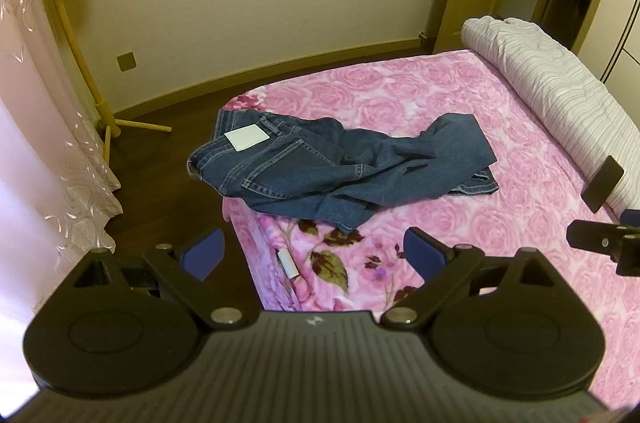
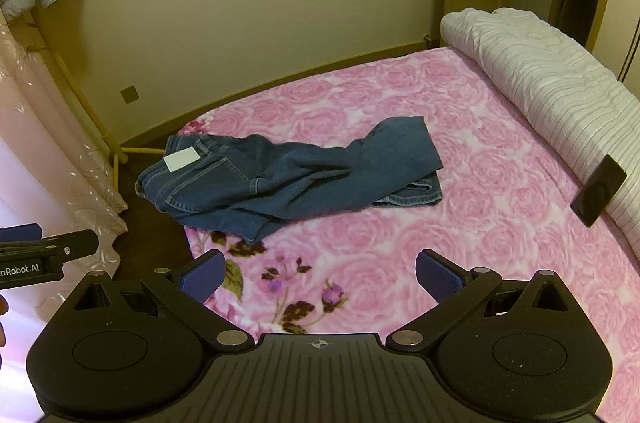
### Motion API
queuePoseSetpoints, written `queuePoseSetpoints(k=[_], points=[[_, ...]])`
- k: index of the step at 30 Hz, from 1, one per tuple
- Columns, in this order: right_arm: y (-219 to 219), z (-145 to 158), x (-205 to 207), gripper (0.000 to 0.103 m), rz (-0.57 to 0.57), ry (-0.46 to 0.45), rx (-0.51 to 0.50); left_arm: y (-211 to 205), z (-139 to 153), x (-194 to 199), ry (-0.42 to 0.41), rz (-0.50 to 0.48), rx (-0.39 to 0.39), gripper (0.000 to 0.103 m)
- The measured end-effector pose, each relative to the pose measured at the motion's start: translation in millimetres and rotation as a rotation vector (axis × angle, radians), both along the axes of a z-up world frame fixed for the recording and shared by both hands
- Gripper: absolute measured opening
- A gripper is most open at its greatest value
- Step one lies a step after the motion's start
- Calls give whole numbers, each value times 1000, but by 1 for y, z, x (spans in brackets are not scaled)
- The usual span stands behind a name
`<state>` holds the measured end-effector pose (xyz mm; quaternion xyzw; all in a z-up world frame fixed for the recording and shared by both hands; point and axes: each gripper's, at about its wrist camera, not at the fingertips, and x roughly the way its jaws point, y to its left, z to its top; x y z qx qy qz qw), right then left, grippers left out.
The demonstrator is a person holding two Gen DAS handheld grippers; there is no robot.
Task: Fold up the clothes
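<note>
- Left wrist view showed the left gripper (image 1: pixel 314 255) hanging over the near corner of the bed (image 1: pixel 520 151), its blue pads spread wide with nothing between them.
- At eleven o'clock from it lay the jeans (image 1: pixel 320 171), crumpled. The waistband end with a white tag (image 1: pixel 246 137) sat at the bed's left corner and hung slightly past the edge above the dark floor (image 1: pixel 168 159). A tug from the leg end could, I judged, drag that heavy end off the bed.
- The legs ran toward two o'clock, one lying twisted over the other. Pinching the top layer only risked lifting one leg and leaving the other bunched, so that the fold would come out crooked.
- Right wrist view showed the right gripper (image 2: pixel 320 275) also fully spread and empty, well short of the denim at its twelve o'clock.
- At three o'clock a dark phone-like slab (image 2: pixel 598 191) leaned on the rolled quilt (image 2: pixel 540 75). A wide sweep of cloth might knock it over.
</note>
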<state>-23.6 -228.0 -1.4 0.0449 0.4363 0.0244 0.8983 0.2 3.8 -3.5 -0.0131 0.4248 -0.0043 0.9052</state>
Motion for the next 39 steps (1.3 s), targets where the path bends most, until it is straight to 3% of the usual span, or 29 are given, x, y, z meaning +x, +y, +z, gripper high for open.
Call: queuePoseSetpoints(k=[39], points=[[-6, 1, 1, 103, -2, 3, 9, -9, 0, 4, 28, -46, 36, 95]])
